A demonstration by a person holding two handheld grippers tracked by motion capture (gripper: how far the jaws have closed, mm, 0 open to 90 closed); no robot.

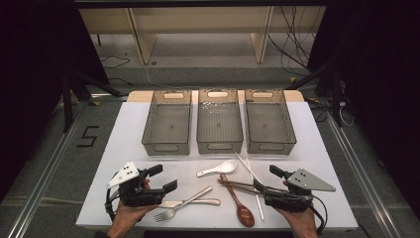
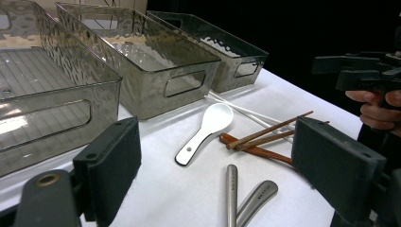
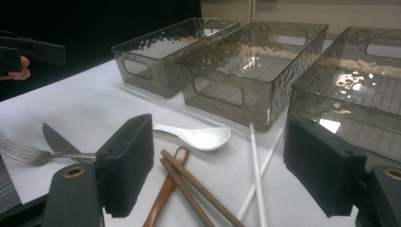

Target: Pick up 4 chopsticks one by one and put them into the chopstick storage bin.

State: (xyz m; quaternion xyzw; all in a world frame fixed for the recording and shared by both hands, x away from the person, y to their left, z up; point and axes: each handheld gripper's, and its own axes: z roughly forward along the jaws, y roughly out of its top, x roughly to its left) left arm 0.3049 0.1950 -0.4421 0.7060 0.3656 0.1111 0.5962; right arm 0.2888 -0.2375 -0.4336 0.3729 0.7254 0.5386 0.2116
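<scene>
Your left tool hovers agape and empty at 8 o'clock, just left of the fork and knife. The cutlery lies loose mid-desk, probably for sorting into the three bins at 12 o'clock. Your right tool, at 4 o'clock, is spread wide, gripping nothing, beside the brown chopsticks

Three bins stand side by side at the far side of the bench. Before them lie a soup spoon, chopsticks crossing a wooden spoon, and, to their left, a fork and knife.
</scene>
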